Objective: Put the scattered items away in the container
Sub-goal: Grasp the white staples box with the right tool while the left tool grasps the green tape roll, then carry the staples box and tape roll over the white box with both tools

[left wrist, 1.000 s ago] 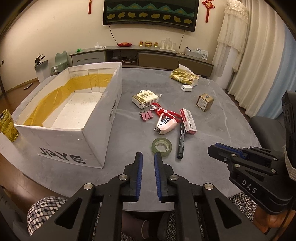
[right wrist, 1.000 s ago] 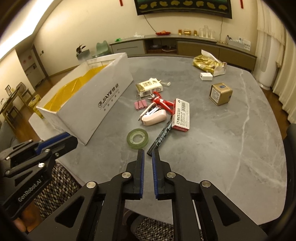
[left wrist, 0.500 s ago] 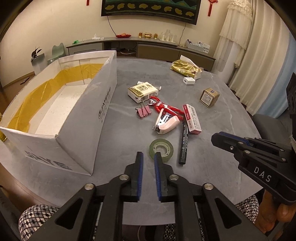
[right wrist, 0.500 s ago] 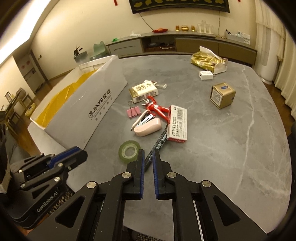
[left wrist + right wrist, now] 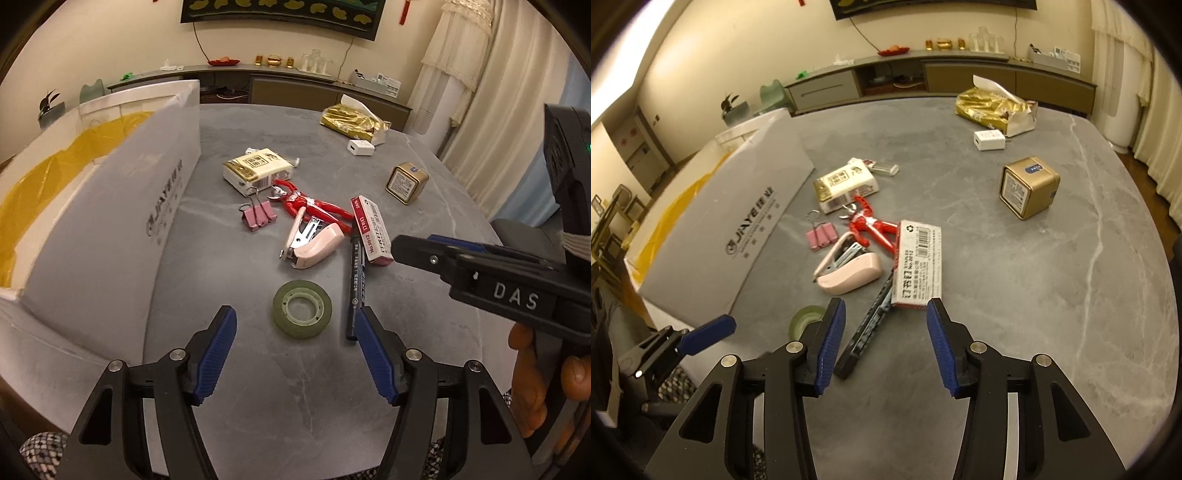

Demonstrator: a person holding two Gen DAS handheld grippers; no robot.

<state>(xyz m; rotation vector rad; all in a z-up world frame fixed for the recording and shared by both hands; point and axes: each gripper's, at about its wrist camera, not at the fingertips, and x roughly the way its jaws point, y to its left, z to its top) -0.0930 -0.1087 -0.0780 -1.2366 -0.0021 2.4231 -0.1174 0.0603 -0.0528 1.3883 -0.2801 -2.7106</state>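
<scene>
Both tongs spread wide, empty: left tongs [image 5: 297,325] hover over the tape roll [image 5: 302,313], right tongs [image 5: 886,325] above the marker [image 5: 866,334] & staple box [image 5: 916,268], nothing boxed yet afaict. Risk: marker sits right beside the tape, so a sloppy close could nudge it off the counter [image 5: 1052,295], or the tongs clash.

Warm, dim indoor light, strong fisheye bending and dark vignetted corners.
</scene>
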